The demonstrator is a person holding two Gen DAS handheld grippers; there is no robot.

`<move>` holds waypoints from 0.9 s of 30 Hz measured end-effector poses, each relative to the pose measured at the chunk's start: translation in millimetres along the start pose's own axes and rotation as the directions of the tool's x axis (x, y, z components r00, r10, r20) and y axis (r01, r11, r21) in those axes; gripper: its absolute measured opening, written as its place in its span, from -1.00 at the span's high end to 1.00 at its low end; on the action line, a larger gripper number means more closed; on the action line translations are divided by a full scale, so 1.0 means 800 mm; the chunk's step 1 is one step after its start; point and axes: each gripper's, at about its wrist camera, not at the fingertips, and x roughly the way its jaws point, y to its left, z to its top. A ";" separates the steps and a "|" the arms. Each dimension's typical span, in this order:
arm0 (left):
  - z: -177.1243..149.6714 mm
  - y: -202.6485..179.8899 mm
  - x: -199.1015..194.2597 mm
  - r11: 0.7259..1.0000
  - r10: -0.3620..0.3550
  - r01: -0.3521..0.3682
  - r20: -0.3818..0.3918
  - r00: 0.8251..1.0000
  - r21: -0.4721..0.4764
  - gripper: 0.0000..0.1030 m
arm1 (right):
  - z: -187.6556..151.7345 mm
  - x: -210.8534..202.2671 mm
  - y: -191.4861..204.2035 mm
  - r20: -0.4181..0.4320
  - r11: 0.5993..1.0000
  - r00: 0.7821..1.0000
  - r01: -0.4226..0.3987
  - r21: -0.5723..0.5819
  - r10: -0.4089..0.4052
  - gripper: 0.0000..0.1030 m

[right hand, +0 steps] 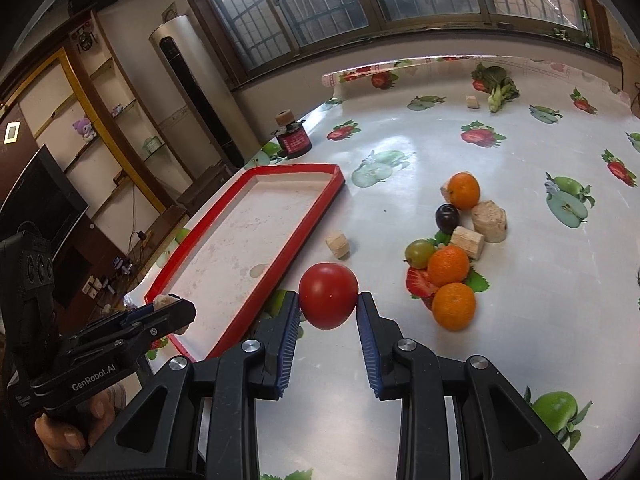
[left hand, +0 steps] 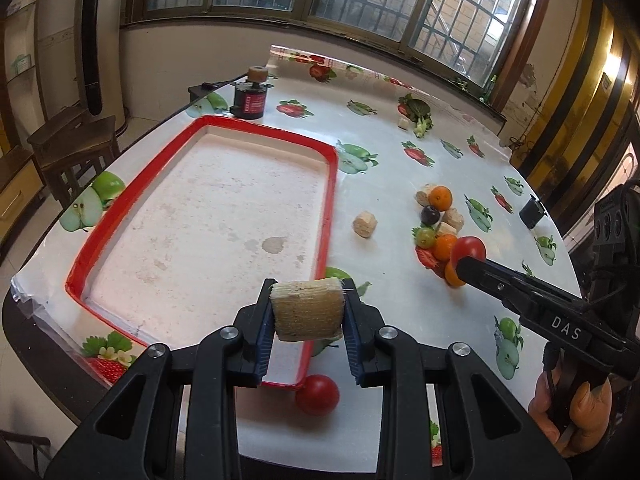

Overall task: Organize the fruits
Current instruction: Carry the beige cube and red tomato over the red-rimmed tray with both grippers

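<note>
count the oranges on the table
3, all in the fruit pile right of the tray: one orange at the far end, a second orange mid-pile, a third orange nearest. None looks hidden.

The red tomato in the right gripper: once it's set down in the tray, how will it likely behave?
The tomato looks round and smooth, so it will probably roll on the flat tray floor until the red rim stops it. Its glossy skin may slip between the right gripper pads. It likely bruises if squeezed hard.
</note>
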 end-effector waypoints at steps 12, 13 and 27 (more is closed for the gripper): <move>0.010 0.075 -0.009 0.991 0.094 -0.091 0.023 0.995 -0.094 0.46 | 0.005 0.041 0.068 -0.050 0.990 0.996 -0.083 -0.113 0.078 0.42; 0.010 0.078 -0.008 0.991 0.097 -0.094 0.022 0.995 -0.098 0.46 | 0.005 0.044 0.074 -0.055 0.988 0.995 -0.090 -0.123 0.084 0.42; 0.020 0.119 0.030 0.983 0.134 -0.137 -0.031 0.990 -0.123 0.46 | 0.022 0.134 0.143 -0.153 0.955 0.985 -0.115 -0.275 0.075 0.42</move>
